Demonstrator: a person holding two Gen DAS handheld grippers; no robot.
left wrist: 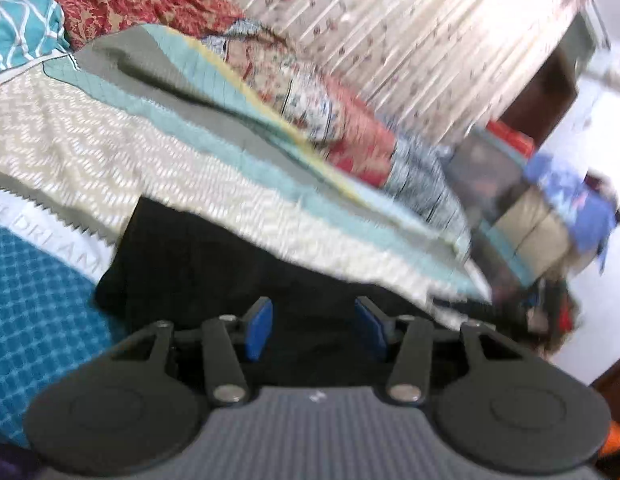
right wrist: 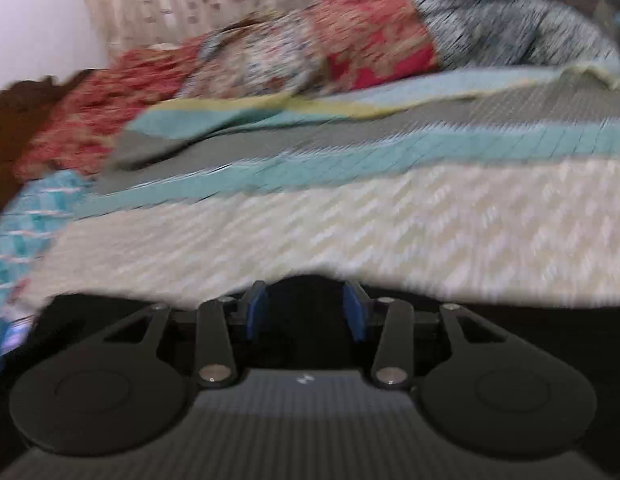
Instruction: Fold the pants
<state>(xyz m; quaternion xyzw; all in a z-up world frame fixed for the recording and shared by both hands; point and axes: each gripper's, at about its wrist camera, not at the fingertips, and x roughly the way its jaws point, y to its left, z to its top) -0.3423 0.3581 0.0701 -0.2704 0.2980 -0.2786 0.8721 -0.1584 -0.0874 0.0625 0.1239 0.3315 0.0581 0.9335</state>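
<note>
Left view: left gripper (left wrist: 314,330) hangs part open over black pants (left wrist: 197,264), nothing pinched; they lie on a bedspread (left wrist: 69,148) with a band reading "DREAM" (left wrist: 65,240); curtain (left wrist: 390,28) behind. Right view, blurred: right gripper (right wrist: 305,310), jaws apart, pants (right wrist: 305,292) between its pads; grip unclear

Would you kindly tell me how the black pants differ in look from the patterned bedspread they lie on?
The plain black pants show no pattern, while the patterned teal, grey and cream bedspread carries zigzags and grid stripes. The pants are dark and cover a small patch; the bedspread is pale and spans the bed. Both are soft cloth lying flat.
</note>
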